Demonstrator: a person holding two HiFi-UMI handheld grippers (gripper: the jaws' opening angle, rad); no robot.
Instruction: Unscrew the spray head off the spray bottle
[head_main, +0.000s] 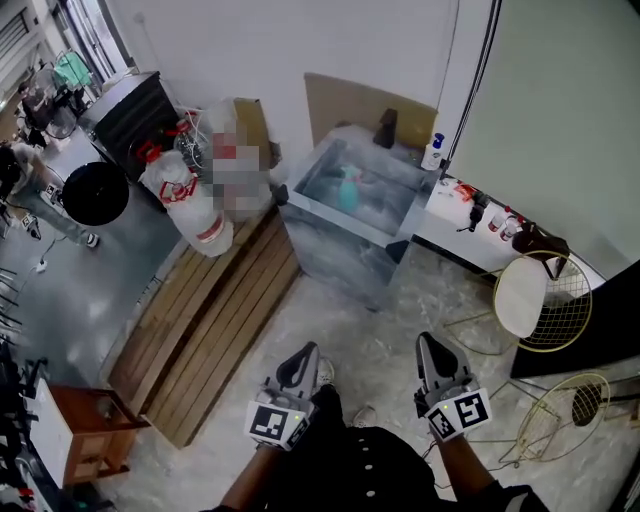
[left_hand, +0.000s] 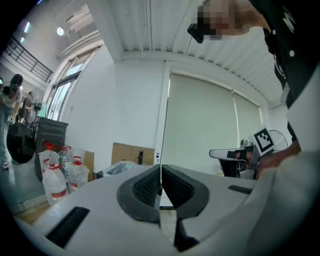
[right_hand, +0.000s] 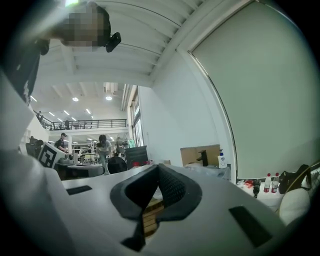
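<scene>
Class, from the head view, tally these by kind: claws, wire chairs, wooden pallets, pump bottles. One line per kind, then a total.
Claws: 2 (left claw, right claw)
Wire chairs: 2 (one with a white cushion, one without)
Wooden pallet: 1
Pump bottle: 1
Total: 6

The place looks like a large open workshop or industrial studio hall, not a home. A high white ribbed ceiling (left_hand: 145, 30) with bright ceiling lights (right_hand: 75, 99) spans it, and a railed mezzanine (right_hand: 85, 121) runs across the far end, with people (right_hand: 104, 149) standing below it. The floor (head_main: 400, 330) is bare mottled grey. On it, near the white walls, are a wooden pallet (head_main: 215, 315), big water jugs (head_main: 195, 210), a leaning cardboard sheet (head_main: 365, 108) and wire chairs (head_main: 548, 300).
</scene>
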